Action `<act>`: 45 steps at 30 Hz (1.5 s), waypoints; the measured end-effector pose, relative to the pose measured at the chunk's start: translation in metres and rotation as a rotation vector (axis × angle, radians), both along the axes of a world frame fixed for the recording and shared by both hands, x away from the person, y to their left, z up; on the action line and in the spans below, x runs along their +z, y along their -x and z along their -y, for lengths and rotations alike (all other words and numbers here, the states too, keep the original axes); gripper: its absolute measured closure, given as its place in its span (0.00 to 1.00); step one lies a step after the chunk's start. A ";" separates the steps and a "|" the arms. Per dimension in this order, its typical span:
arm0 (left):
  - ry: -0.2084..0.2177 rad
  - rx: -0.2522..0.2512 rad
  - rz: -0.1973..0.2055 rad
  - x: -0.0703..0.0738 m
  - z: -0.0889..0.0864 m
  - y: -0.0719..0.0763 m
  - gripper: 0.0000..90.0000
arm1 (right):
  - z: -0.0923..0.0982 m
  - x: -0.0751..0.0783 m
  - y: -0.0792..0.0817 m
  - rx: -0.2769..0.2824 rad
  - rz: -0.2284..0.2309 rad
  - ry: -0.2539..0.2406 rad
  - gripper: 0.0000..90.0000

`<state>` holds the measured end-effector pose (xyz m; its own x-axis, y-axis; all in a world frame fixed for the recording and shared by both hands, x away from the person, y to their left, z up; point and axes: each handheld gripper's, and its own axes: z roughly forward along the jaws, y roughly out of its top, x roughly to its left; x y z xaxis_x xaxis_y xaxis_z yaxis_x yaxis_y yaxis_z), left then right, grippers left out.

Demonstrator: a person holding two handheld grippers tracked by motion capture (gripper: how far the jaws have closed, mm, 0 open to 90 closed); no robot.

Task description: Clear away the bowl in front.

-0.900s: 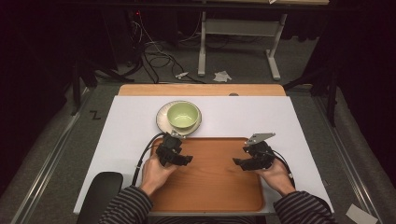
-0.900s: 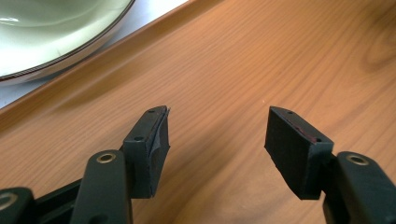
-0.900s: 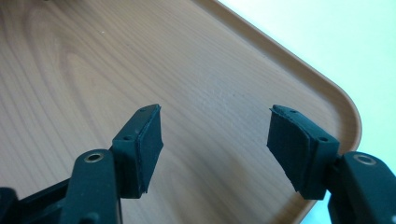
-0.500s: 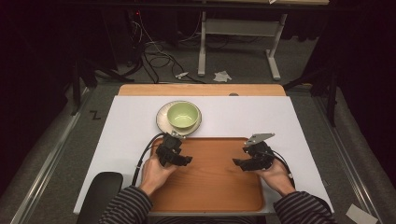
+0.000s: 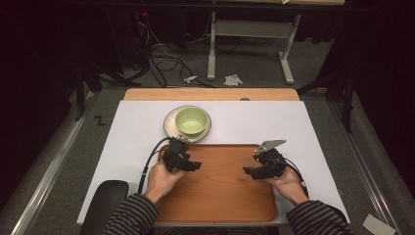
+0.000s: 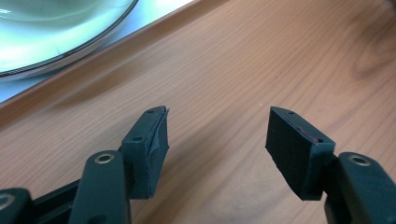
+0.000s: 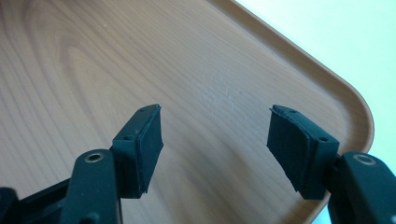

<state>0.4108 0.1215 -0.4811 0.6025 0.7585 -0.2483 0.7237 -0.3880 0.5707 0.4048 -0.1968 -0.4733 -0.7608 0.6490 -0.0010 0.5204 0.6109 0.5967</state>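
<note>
A wooden tray [image 5: 220,196] lies on the white table top near the person. Just behind its far left corner a pale green bowl [image 5: 190,120] sits on a white plate [image 5: 169,128]. My left gripper [image 5: 195,165] rests over the tray's left part, open, nothing between its jaws; in the left gripper view [image 6: 217,135] the plate's rim [image 6: 70,51] shows at the upper left beyond the tray edge. Over the tray's right part my right gripper [image 5: 248,171] stands open and empty too, and the right gripper view [image 7: 215,135] looks toward the tray's rounded corner [image 7: 359,116].
The table's far edge is a wooden strip [image 5: 210,94]. A black chair part [image 5: 105,200] sits at the lower left by the person's sleeve. Cables [image 5: 161,54] and a desk frame [image 5: 247,44] stand on the floor behind the table.
</note>
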 end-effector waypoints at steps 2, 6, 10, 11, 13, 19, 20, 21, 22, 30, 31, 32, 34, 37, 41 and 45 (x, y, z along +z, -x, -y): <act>0.003 0.002 0.002 0.001 -0.001 0.000 0.44 | 0.000 -0.001 -0.001 0.006 0.006 0.000 0.41; 0.011 0.003 0.007 0.004 -0.002 0.000 0.44 | -0.001 -0.002 -0.001 0.008 0.002 0.005 0.41; 0.013 0.006 0.004 0.007 -0.004 -0.002 0.44 | -0.002 -0.002 -0.001 0.015 0.002 -0.002 0.41; 0.014 0.005 0.005 0.007 -0.004 -0.002 0.44 | -0.002 -0.002 -0.001 0.014 0.000 -0.002 0.41; 0.013 0.003 0.003 0.008 -0.005 -0.003 0.44 | -0.002 -0.002 -0.001 0.014 0.002 -0.001 0.41; 0.034 0.004 0.003 0.020 -0.008 -0.006 0.43 | -0.002 -0.003 -0.002 0.014 -0.004 0.004 0.41; 0.034 0.004 0.003 0.020 -0.008 -0.006 0.43 | -0.002 -0.003 -0.002 0.013 -0.003 0.004 0.41; 0.046 0.014 0.002 0.026 -0.012 -0.009 0.43 | -0.002 -0.003 -0.002 0.011 -0.003 0.004 0.41; 0.042 0.020 0.003 0.028 -0.014 -0.011 0.44 | -0.002 -0.003 -0.002 0.011 -0.004 0.004 0.41; 0.044 0.081 0.010 0.043 -0.031 -0.033 0.46 | -0.003 -0.004 -0.001 0.004 -0.010 0.013 0.41; 0.044 0.081 0.010 0.043 -0.031 -0.033 0.46 | -0.003 -0.004 -0.001 0.004 -0.010 0.013 0.41; 0.038 0.102 0.014 0.047 -0.033 -0.038 0.46 | -0.003 -0.003 -0.001 0.006 -0.005 0.012 0.41; 0.033 0.110 0.019 0.050 -0.034 -0.042 0.45 | -0.003 -0.003 -0.001 0.004 -0.008 0.016 0.41; 0.015 0.112 0.031 0.055 -0.033 -0.046 0.46 | -0.003 -0.003 -0.001 0.004 -0.008 0.014 0.41; 0.007 0.114 0.029 0.059 -0.034 -0.053 0.46 | -0.003 -0.003 -0.001 0.009 -0.005 0.016 0.41; -0.005 0.120 0.026 0.061 -0.035 -0.060 0.44 | -0.002 -0.003 -0.001 0.013 -0.001 0.023 0.41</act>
<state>0.4711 0.1567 -0.4198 0.5134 0.8268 -0.2297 0.7500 -0.3022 0.5884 0.4060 -0.1947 -0.4764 -0.7692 0.6388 -0.0152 0.5127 0.6313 0.5819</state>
